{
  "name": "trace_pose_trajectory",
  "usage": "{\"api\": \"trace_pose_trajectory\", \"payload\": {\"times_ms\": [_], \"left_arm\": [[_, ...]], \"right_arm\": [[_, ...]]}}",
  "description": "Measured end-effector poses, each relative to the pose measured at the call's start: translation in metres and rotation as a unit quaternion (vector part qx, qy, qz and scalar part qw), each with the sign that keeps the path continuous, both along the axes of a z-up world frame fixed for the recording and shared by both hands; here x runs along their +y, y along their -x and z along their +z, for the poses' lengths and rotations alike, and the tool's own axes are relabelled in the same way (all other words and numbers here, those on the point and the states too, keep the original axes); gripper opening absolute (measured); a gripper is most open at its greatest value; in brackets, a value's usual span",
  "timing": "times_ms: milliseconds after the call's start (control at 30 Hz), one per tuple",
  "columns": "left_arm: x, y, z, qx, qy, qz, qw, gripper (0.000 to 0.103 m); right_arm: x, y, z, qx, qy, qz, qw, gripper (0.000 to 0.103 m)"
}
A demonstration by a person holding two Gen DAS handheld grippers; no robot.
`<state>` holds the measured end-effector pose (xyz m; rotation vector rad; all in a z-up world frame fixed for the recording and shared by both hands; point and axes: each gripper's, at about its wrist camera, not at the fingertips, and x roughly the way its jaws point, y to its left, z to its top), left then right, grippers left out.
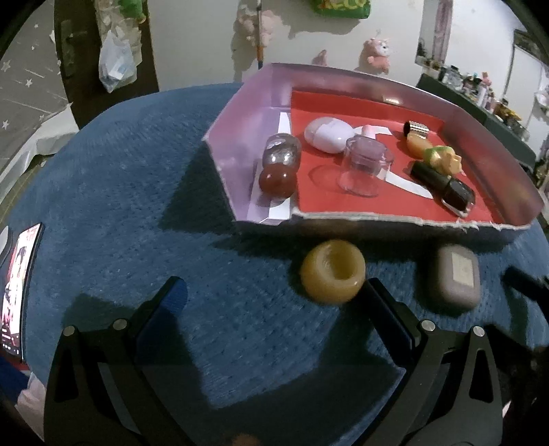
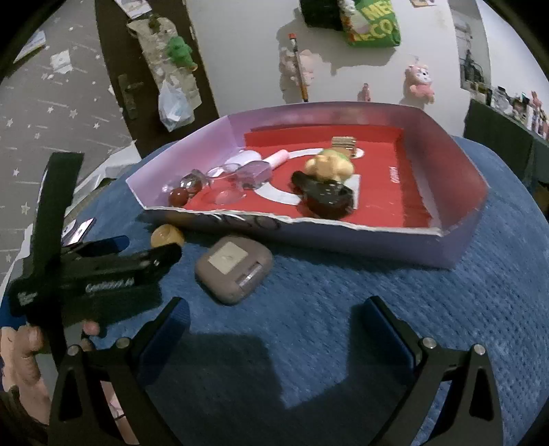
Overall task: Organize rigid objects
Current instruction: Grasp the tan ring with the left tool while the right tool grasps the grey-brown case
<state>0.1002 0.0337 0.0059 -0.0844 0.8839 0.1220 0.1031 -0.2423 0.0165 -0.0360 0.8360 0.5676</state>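
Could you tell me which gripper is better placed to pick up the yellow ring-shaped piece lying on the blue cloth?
Probably the left gripper: its open jaws sit right beside the yellow waxy ring. From the right gripper the ring lies farther off, behind the left tool and past the grey rounded case.

Dim overhead light, hard dark shadows, soft blur, fisheye-warped edges

Green snack bag (image 2: 372,25) on the floor shows partial white letters "ME" over "CO". Left gripper (image 2: 144,252) body carries white script lettering, too blurred to read. Red tray liner (image 2: 394,192) has small white print, illegible; phone screen (image 1: 15,291) text unreadable.
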Motion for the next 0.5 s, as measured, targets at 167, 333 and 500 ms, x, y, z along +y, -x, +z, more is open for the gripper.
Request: {"api": "trace_pose_trajectory", "payload": {"times_ms": [167,333,500], "left_arm": [[0.001,0.000,0.001,-0.008,0.007,-0.017,0.9998,0.103],[-0.002,-0.004,0.004,-0.013,0.021,-0.042,0.9988,0.093],[-0.004,-0.005,0.007,-0.017,0.015,-0.066,0.9976,0.067]], "right_arm": [[0.016,-0.007,-0.001,0.003,0.022,0.009,1.000,0.095],[0.029,-0.013,0.002,0.002,0.056,0.013,0.998,0.084],[0.043,-0.014,0.002,-0.002,0.072,0.038,0.997,0.074]]}}
